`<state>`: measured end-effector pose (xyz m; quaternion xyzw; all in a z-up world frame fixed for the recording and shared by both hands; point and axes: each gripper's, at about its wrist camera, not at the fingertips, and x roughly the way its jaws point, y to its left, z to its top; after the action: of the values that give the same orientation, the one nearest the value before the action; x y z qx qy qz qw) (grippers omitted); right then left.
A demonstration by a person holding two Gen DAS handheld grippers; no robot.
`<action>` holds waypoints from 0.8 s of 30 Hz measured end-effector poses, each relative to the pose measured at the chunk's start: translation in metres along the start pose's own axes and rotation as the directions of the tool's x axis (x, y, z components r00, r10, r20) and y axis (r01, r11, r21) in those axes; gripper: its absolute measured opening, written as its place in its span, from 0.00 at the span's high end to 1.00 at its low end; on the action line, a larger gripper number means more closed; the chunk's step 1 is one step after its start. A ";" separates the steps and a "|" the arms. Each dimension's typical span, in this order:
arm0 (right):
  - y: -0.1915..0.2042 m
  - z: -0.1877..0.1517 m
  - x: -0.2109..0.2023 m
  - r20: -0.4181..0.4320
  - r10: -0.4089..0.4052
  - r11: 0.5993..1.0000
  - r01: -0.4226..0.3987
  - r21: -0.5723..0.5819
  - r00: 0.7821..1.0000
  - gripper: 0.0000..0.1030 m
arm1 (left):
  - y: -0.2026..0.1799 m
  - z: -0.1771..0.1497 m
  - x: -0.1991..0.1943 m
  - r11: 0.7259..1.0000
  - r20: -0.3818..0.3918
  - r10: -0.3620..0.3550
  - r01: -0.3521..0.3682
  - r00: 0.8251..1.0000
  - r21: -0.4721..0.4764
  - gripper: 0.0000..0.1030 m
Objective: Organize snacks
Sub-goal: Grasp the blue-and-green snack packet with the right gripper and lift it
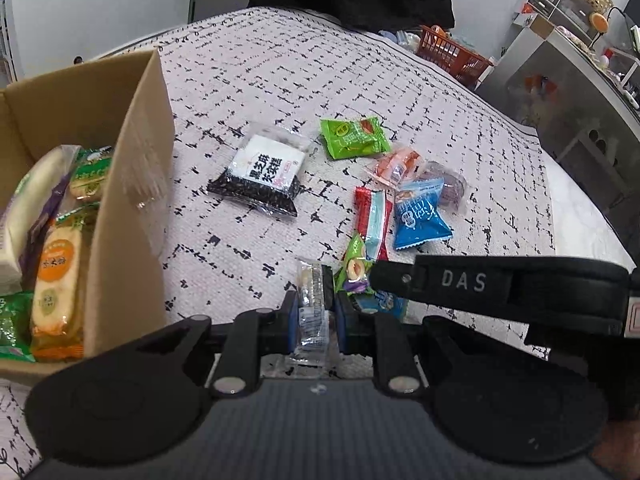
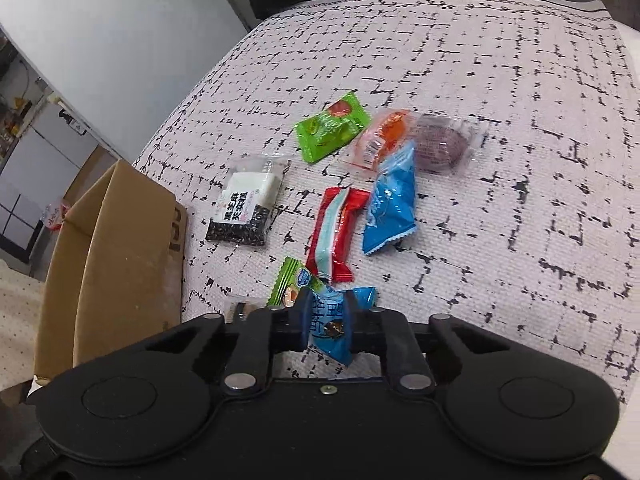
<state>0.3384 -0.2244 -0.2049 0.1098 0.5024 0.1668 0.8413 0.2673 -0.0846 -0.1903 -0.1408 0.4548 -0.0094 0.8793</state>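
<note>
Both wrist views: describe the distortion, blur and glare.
Left wrist view: strong fisheye bend with dark corners; cardboard box and its snacks smeared; glare on the clear packet in the left claw. Right wrist view: same curvature; tablecloth softly blurred; sheen on the blue packet.

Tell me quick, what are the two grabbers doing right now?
Left gripper: closed on a clear-wrapped snack.
Right gripper: closed on a blue snack packet.
</note>
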 end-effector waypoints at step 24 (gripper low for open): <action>0.006 0.000 0.006 -0.021 -0.172 0.985 0.171 -0.028 0.985 0.23 | 0.006 -0.005 -0.003 1.000 -0.006 0.010 -0.010 1.000 -0.011 0.82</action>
<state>0.3400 -0.2162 -0.2075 0.0532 0.5176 0.1017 0.8479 0.2609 -0.0796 -0.1919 -0.1434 0.4581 -0.0027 0.8772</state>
